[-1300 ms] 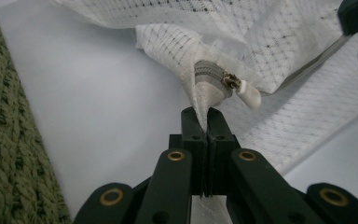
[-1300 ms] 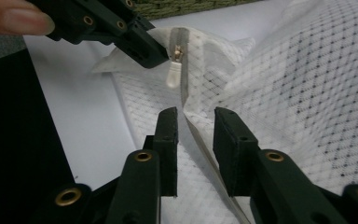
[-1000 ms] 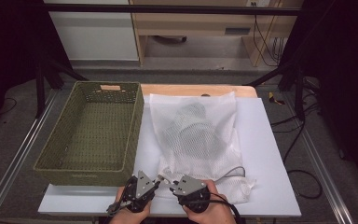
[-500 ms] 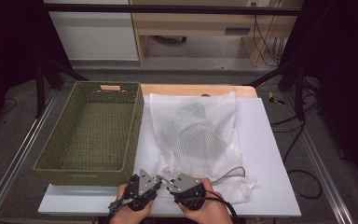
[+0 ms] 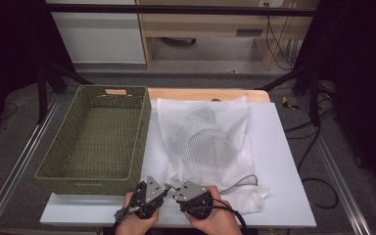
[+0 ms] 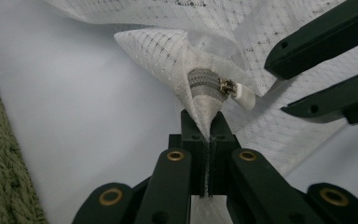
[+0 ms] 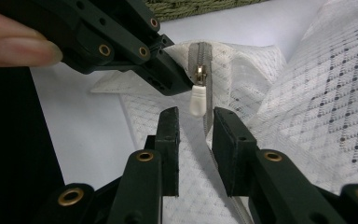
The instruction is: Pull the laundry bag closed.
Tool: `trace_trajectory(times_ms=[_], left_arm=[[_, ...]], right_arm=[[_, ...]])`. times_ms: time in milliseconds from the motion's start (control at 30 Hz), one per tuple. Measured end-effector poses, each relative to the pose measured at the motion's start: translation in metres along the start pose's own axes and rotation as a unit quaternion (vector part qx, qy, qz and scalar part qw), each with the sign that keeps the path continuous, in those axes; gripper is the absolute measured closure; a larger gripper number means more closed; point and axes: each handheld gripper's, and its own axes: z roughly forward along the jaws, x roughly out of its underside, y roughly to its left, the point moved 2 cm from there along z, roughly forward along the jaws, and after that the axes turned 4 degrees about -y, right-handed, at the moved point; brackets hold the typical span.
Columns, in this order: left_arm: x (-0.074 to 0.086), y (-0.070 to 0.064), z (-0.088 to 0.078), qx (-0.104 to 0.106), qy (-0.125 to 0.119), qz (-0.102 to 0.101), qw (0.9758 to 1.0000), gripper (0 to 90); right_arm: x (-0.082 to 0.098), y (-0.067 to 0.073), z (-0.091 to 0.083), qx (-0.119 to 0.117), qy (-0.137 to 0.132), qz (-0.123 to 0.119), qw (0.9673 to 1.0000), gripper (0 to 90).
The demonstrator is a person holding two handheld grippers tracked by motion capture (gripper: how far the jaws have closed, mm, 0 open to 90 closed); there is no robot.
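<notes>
Since the earlier high views, both grippers have stayed at the near table edge with no visible shift; the left gripper's jaws have just been closing, and the mesh bag's corner is clamped between them.

High view: the left gripper point(image 5: 165, 188) and right gripper point(image 5: 175, 192) sit tip to tip at the near corner of the white mesh laundry bag point(image 5: 210, 147), which lies flat on the white table point(image 5: 284, 161). A folded garment, probably grey, shows through the mesh beyond the fingertips. The green woven basket point(image 5: 98, 142) stands to the left of the left gripper, beside the bag.

Left gripper view: the jaws are pressed fully together on a pinched fold of mesh at the bag's corner point(image 6: 205, 112). The grey zipper point(image 6: 204, 84) ends just above the fingertips, and its white pull tab point(image 6: 243, 97) juts to the right, toward the right gripper's two jaws at upper right.

Right gripper view: the right gripper point(image 7: 195, 122) has its jaws parted, with a gap between them. The white pull tab point(image 7: 197, 101) hangs just ahead of the gap, untouched by either pad. The zipper tape point(image 7: 209, 135) runs down between the fingers. The left gripper's jaws hold the mesh at upper left of the tab.
</notes>
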Motion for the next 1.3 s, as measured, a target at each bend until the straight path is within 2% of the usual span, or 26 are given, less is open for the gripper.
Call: trace_trajectory(times_ms=[233, 933, 1067, 1300], left_arm=[[-0.001, -0.003, -0.001, 0.004, 0.000, 0.008, 1.0000, 88.4], [-0.004, -0.002, -0.005, 0.006, -0.003, 0.009, 0.9999, 88.5], [-0.004, -0.002, -0.006, 0.007, -0.007, 0.004, 0.9999, 88.5], [-0.006, -0.003, -0.010, 0.013, -0.016, -0.002, 0.9998, 88.5]], right_arm=[[-0.001, -0.003, 0.004, 0.006, 0.001, 0.003, 1.0000, 72.2], [-0.014, -0.008, 0.013, -0.012, 0.010, -0.010, 0.9998, 76.2], [-0.015, -0.009, 0.013, -0.014, 0.011, -0.011, 0.9998, 80.2], [-0.021, -0.011, 0.007, -0.016, 0.011, -0.022, 0.9996, 81.5]])
